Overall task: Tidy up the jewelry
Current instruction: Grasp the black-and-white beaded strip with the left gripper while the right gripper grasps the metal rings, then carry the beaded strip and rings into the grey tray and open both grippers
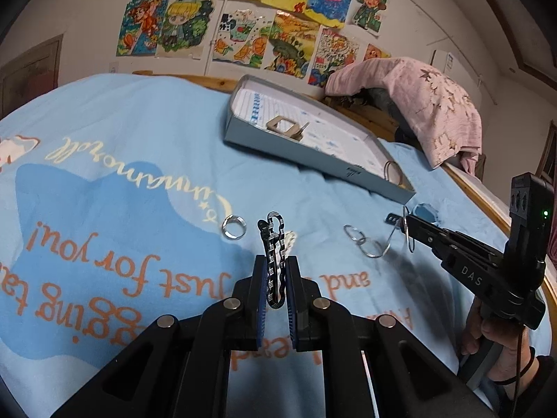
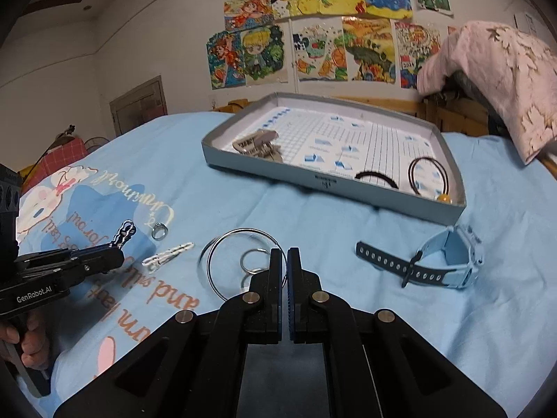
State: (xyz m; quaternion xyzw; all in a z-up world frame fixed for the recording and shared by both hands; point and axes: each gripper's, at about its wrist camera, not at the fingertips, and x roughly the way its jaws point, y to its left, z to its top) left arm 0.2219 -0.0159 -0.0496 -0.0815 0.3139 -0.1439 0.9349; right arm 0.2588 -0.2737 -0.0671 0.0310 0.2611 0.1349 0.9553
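Fingers of the left gripper (image 1: 275, 271) were pressed together on a black-and-white striped hair clip (image 1: 275, 261), which stood up between the pads, its upper end free above the blue blanket (image 1: 139, 181). The right wrist view showed the same clip lifted off the cloth. The right gripper (image 2: 284, 261) had its jaws almost closed, with only a thin gap, and it pinched the edge of a large thin metal hoop (image 2: 243, 261); in the left wrist view the hoop hung from its tips, clear of the bed.

Near both grippers, several pieces were lying on the blanket: a silver ring (image 1: 234, 226), a white clip (image 2: 167, 256) just beside the left gripper, and a pair of small linked rings (image 2: 254, 261) partly behind the right fingers. A light blue watch (image 2: 449, 261) with a dark perforated strap lay to the right, close to the front wall of the tray.

Farther away, the grey cardboard tray (image 2: 313, 174) rested on the bed. It already contained a beige claw clip (image 2: 259, 146), two black hair ties (image 2: 428, 174) and a small yellow bead at the right corner.

By my judgement, the task was about half done: some items were in the tray, two were held, and at least four were waiting on the blanket. Both held pieces probably had to be carried over the tray wall next. The thin hoop could easily slip or swing, because it was gripped only at its rim.
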